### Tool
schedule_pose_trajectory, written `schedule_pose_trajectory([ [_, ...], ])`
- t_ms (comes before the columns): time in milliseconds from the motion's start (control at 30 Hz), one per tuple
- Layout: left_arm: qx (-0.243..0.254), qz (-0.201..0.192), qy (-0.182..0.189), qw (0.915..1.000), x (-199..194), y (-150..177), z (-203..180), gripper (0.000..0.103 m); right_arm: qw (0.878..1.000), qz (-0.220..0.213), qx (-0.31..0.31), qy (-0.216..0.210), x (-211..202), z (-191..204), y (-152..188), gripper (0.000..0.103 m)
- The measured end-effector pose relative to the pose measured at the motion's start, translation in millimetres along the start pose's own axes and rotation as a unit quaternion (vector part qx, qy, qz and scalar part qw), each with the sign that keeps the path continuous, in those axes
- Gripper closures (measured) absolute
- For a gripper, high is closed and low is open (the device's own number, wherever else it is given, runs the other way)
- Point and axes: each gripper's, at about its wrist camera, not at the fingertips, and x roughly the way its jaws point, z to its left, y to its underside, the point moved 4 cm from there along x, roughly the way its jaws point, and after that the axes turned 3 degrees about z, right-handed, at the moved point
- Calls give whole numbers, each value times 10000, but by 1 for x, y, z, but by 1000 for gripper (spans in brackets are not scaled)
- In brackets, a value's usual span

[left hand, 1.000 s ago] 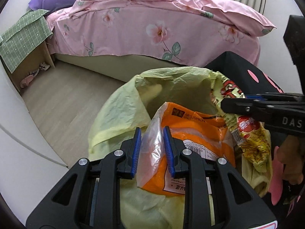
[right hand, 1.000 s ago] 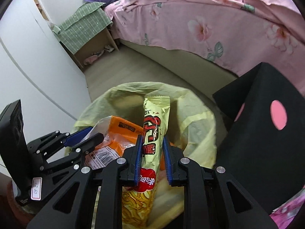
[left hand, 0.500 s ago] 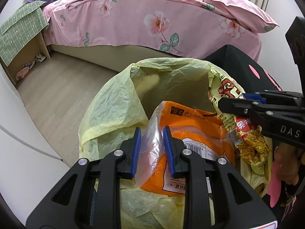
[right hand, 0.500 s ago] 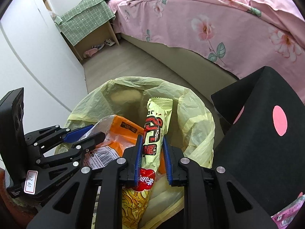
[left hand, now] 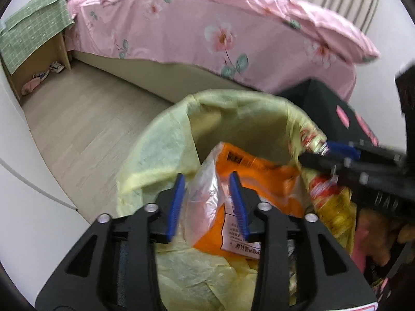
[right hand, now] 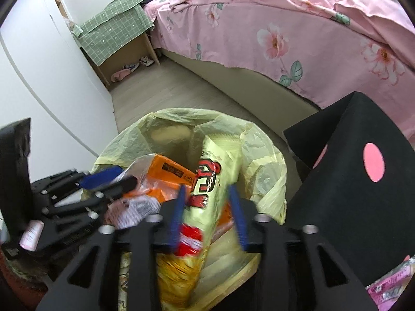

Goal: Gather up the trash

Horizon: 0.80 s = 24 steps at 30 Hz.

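A yellow trash bag (left hand: pixel 166 153) (right hand: pixel 262 171) stands open below both grippers. My left gripper (left hand: pixel 207 202) has its jaws spread a little around an orange and clear plastic package (left hand: pixel 249 181) (right hand: pixel 166 178) that rests in the bag's mouth. My right gripper (right hand: pixel 207 204) has opened, and the long yellow and red snack wrapper (right hand: pixel 212 181) (left hand: pixel 332 207) lies loose between its jaws over the bag. Each gripper shows in the other's view, the right one (left hand: pixel 321 155) and the left one (right hand: pixel 111 178).
A bed with a pink floral cover (left hand: pixel 207 26) (right hand: pixel 298 26) stands behind the bag. A black box with pink dots (right hand: pixel 358 181) (left hand: pixel 337 108) is to the right. A nightstand under green checked cloth (right hand: pixel 116 28) and a white cabinet (right hand: pixel 39 77) are to the left. Wooden floor (left hand: pixel 85 119) lies between.
Both grippers have opened: the right jaws have spread off the snack wrapper, the left jaws have widened around the orange package. Both views have shifted slightly over the bag.
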Motion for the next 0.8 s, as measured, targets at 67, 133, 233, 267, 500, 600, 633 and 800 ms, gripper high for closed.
schedule_pose_trajectory([
  [67, -89, -190, 4, 9998, -13, -7, 1, 56, 10000, -56, 8, 3, -8, 0, 1, 55],
  [133, -94, -371, -62, 9992, -26, -13, 0, 53, 9998, -206, 55, 54, -21, -3, 2, 52],
  [233, -67, -652, -68, 9978, -48, -20, -7, 50, 9985, -512, 149, 102, -52, -12, 6, 50],
  [267, -58, -706, -46, 9975, -53, -21, -10, 49, 9977, -627, 183, 160, -64, -17, 8, 50],
  [500, 507, -681, 449, 9954, -65, -13, -60, 48, 9899, -1137, 477, 701, -137, -62, 51, 49],
  [600, 923, -503, 363, 9938, -52, -3, -82, 48, 9858, -1274, 688, 855, -162, -84, 79, 49],
  [633, 1038, -402, 418, 9929, -46, 1, -89, 48, 9843, -1312, 753, 904, -169, -90, 88, 49],
  [800, 1108, -177, 585, 9920, -36, 14, -102, 48, 9746, -1530, 1182, 1130, -202, -117, 140, 49],
])
